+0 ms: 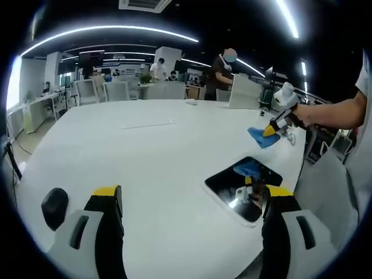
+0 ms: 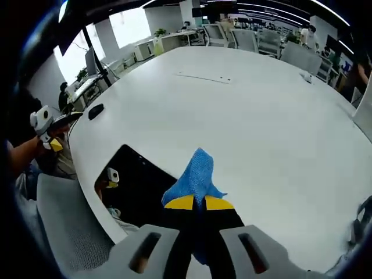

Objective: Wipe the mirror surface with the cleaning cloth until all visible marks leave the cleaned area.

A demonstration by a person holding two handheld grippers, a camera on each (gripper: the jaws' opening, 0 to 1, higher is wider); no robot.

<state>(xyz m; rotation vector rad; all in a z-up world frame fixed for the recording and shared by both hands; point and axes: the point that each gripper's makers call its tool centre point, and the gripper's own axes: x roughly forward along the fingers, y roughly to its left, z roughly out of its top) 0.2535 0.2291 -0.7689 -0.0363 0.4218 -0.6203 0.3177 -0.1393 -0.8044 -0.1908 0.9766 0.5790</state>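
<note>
The mirror [image 1: 244,181] is a dark rectangular slab lying flat near the edge of the white table [image 1: 145,157]. It reflects the blue cloth [image 1: 258,137]. In the left gripper view my right gripper [image 1: 278,127] holds that cloth in the air beyond the mirror, clear of the glass. My left gripper [image 1: 195,196] stands wide open with nothing between its jaws, low and just left of the mirror. In the right gripper view my right gripper [image 2: 200,202] is shut on the blue cloth [image 2: 196,173], beside the mirror [image 2: 132,174]. The left gripper [image 2: 53,139] shows at far left.
A small black object [image 1: 54,207] [image 2: 96,110] lies on the table near its edge. A grey chair [image 2: 64,224] [image 1: 325,186] stands by the mirror's side of the table. Desks, chairs and people fill the office behind the wide table [image 2: 261,128].
</note>
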